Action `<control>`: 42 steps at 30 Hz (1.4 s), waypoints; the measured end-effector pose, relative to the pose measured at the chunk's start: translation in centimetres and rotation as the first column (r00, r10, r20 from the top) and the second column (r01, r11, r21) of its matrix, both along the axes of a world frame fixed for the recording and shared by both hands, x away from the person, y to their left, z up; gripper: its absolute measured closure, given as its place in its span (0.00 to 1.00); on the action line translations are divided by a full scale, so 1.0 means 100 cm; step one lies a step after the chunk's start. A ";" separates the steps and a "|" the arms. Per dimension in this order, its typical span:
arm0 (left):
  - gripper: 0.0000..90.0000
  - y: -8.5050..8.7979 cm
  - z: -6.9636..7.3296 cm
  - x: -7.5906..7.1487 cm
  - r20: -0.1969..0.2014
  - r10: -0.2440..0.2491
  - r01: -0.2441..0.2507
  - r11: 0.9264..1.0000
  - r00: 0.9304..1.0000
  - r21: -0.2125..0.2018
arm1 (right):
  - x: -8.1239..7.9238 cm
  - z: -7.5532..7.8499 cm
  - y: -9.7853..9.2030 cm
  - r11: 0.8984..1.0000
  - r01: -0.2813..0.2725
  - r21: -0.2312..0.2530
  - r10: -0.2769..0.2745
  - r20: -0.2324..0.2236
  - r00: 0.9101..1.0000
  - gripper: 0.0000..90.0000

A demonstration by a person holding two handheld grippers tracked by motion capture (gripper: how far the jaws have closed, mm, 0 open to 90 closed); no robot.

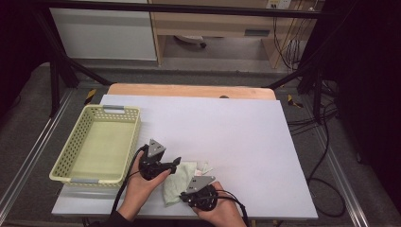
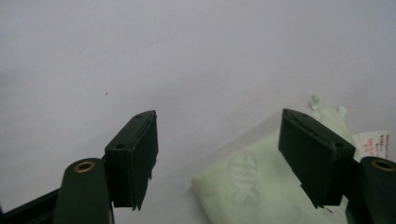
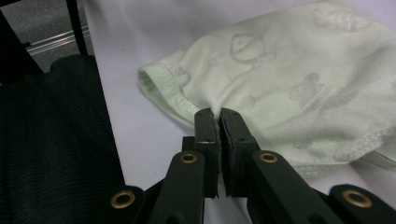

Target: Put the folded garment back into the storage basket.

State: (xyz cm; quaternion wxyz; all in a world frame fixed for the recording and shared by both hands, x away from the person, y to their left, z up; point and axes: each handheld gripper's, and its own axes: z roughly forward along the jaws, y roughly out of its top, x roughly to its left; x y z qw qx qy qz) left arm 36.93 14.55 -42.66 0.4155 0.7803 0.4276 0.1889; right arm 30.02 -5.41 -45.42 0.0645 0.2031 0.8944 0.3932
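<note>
Right gripper (image 3: 218,114) pinches cloth (image 3: 289,79) hem — table (image 1: 246,137) beyond apparently open.

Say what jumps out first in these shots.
The pale green cloth at the table's near edge, with the right gripper shut on a fold of it. Just left of it the left gripper hovers, jaws open over the cloth's edge. Farther left sits an empty yellow-green basket.
</note>
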 end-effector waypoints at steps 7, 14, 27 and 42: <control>0.40 0.010 -0.014 -0.001 -0.020 0.022 -0.022 0.999 1.000 0.024 | -0.001 0.000 0.001 1.000 -0.007 -0.010 0.007 0.016 1.000 0.95; 0.44 0.004 -0.027 -0.003 -0.085 -0.028 0.032 0.998 0.996 0.051 | 0.000 -0.001 0.000 1.000 -0.005 0.001 0.005 0.002 1.000 0.95; 0.90 0.001 -0.027 -0.009 -0.091 -0.108 0.108 0.994 0.990 -0.003 | 0.000 0.000 0.000 1.000 -0.004 0.001 0.004 0.001 1.000 0.95; 0.93 -0.008 0.005 0.005 -0.056 -0.174 0.174 0.985 0.983 0.001 | 0.008 0.006 -0.001 0.999 0.004 0.037 -0.005 0.020 1.000 0.96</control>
